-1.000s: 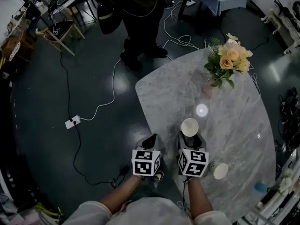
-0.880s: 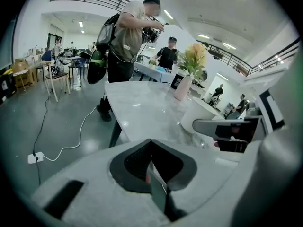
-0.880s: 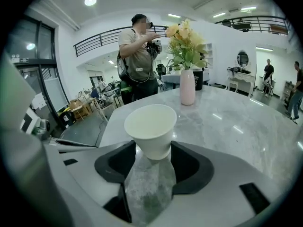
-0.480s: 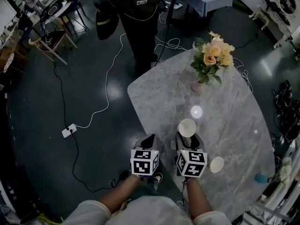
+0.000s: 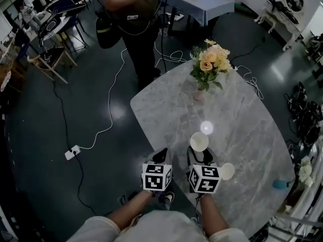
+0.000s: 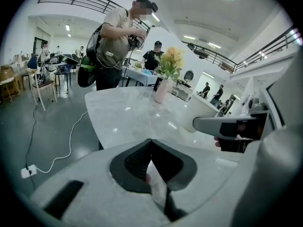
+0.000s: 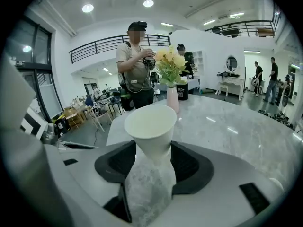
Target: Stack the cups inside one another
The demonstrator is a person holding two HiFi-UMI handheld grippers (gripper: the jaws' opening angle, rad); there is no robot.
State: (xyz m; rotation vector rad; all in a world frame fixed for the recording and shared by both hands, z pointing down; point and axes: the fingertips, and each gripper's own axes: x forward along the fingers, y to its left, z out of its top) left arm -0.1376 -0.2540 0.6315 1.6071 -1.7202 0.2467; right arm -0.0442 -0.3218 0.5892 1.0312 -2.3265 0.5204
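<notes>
1. The right hand-held gripper [image 7: 150, 161] pinches a white paper cup [image 7: 150, 124] by its lower part, upright with its mouth up, over the marble bench [image 5: 242, 130].
2. The left hand-held gripper [image 6: 151, 145] has its jaws pressed together on nothing, at the bench's near edge.
3. A second cup [image 5: 227, 171] stands on the bench just right of the right gripper (mouth up too).
4. A vase of flowers [image 5: 207, 67] stands farther back.

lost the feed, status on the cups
Left gripper shut, empty. Right gripper shut on paper cup, upright. Second cup on marble table to its right, nothing in the way.
</notes>
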